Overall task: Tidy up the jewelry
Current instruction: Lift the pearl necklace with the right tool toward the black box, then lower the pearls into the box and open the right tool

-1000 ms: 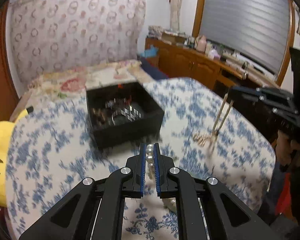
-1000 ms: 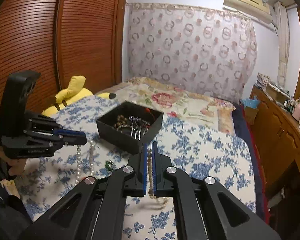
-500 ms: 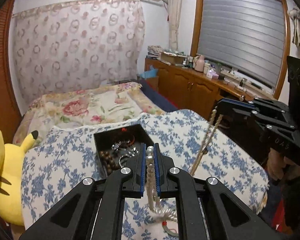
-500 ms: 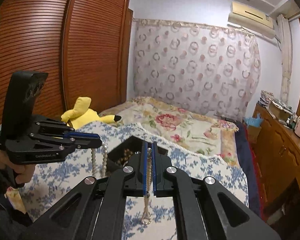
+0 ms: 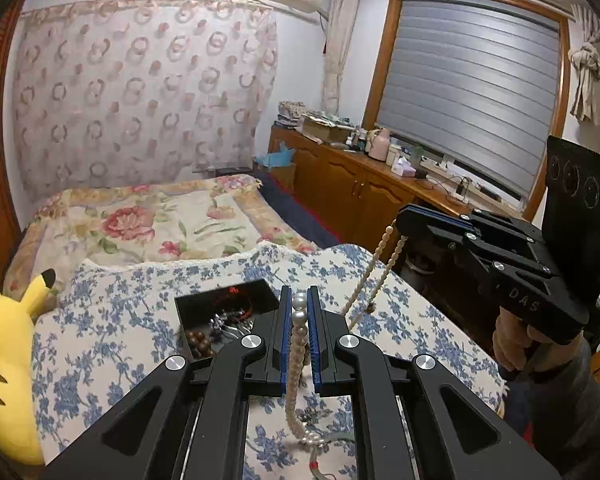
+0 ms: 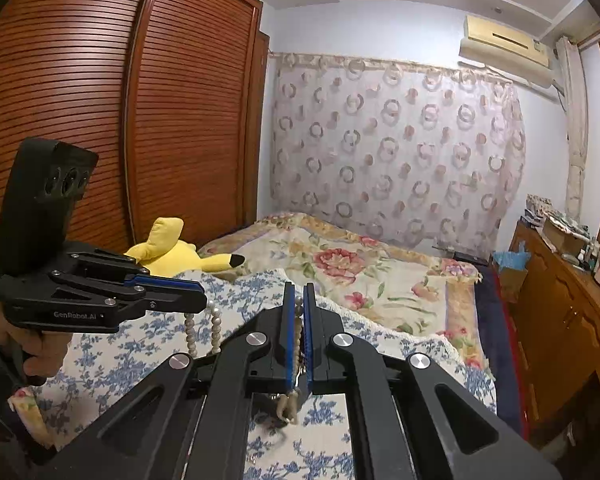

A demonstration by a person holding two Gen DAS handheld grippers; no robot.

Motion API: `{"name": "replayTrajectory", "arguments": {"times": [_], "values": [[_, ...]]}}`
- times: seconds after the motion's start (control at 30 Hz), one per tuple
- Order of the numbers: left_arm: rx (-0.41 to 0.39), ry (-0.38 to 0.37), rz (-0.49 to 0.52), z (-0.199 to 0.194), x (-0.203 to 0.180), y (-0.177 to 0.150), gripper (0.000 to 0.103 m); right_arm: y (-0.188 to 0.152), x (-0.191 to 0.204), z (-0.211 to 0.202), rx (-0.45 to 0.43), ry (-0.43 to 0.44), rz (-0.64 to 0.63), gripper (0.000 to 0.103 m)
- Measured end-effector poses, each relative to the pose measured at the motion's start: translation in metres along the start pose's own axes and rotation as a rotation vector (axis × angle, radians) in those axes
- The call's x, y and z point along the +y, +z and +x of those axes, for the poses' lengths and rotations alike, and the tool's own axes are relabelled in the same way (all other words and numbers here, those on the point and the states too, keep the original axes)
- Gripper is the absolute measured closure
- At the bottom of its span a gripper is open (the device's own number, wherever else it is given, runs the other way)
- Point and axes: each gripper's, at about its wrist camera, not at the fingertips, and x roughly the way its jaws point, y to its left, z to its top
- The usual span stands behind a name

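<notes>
Your left gripper (image 5: 299,308) and right gripper (image 6: 299,306) each pinch a bead necklace, the pearl necklace (image 5: 296,354) on the left, the thinner necklace (image 5: 374,264) on the right, both hanging above the table (image 5: 112,336). The jewelry box (image 5: 220,308) sits on the table ahead of you. Behind it lies the bed (image 5: 152,224); the plush toy (image 5: 8,360) sits left, the cabinets (image 5: 364,192) right.

Glossy pearl necklace (image 5: 298,344) centre; matt black plastic tongs (image 5: 299,300), ribbed blue pads; printed cloth over tabletop (image 5: 112,320); slatted varnished wood wardrobe (image 6: 100,92) upper left; plush toy (image 6: 172,252).
</notes>
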Motion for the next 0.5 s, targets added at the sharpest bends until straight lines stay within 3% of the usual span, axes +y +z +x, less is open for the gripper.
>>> {"name": "replayTrajectory", "arguments": {"times": [0.5], "values": [[-0.064,0.105,0.029,-0.01,0.017,0.069,0.096,0.049,-0.017,0.022,-0.047,0.06,-0.004,0.098]]}}
